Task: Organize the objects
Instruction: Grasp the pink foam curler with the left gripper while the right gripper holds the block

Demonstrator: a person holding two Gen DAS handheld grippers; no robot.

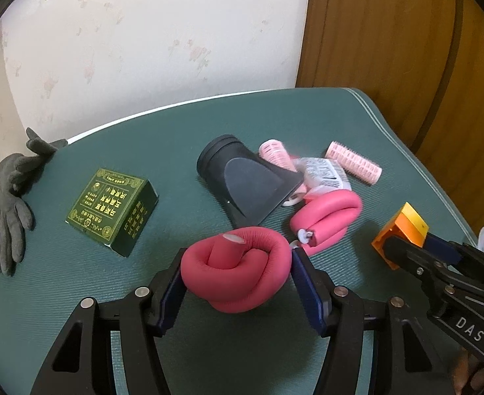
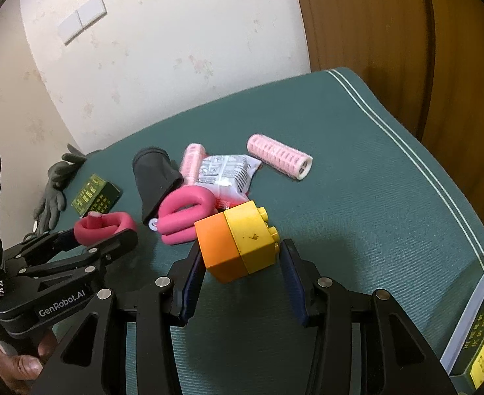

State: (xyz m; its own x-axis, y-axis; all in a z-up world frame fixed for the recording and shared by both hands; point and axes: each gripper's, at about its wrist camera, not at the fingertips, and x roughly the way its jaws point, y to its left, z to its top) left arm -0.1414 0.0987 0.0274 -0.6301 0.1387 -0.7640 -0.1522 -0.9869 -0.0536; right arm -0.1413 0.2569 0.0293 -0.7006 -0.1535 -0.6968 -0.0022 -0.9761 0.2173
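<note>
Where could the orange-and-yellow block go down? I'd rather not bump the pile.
Bare mat lies right of the block, between the loose pink roller and the striped edge. Another patch sits between the green box and the black nozzle. The middle, around the nozzle, packet and pink foam curlers, is crowded.

The right gripper point(image 1: 403, 247) says "DAS". The left gripper point(image 2: 107, 230) says "GenRobot.AI". The gold signs on the green box point(image 1: 110, 210) are too small to read.

Floral wallpaper point(image 1: 143, 49) with white switches point(image 2: 82, 18) beside wooden door point(image 1: 390, 33)
</note>
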